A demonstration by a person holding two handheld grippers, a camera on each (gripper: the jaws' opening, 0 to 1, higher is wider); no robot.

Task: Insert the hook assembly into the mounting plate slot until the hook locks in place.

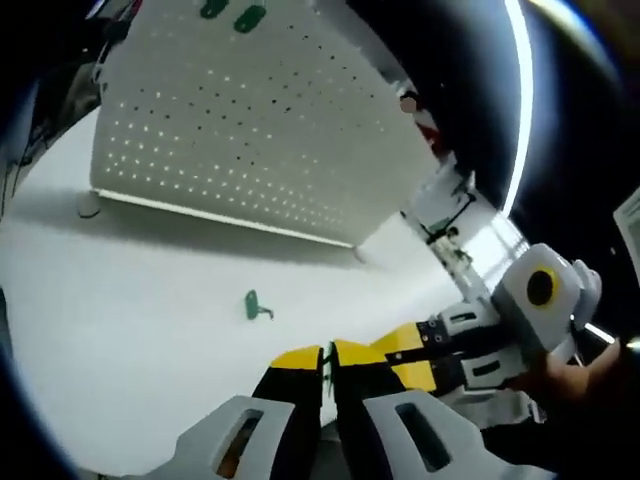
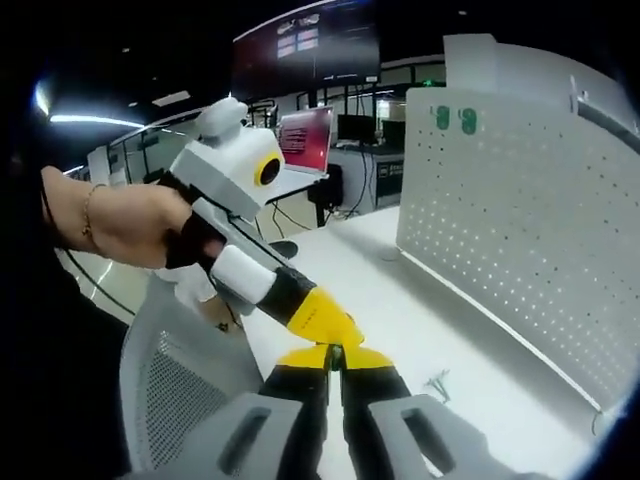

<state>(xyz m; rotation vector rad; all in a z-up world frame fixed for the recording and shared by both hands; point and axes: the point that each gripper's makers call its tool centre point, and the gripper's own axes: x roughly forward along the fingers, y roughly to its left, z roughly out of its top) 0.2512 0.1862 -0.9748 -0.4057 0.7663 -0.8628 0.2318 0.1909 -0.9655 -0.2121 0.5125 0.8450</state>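
Holding both grippers (image 1: 328,362) (image 2: 335,362) clenched, tips touching, you leave a green hook (image 1: 256,306) lying before the pegboard (image 1: 250,120).

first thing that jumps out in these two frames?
The big white pegboard standing upright on the white table, with two green hooks already near its top edge. Then the lone green hook lying on the table in front of it. Both tongs, left and right, meet tip to tip.
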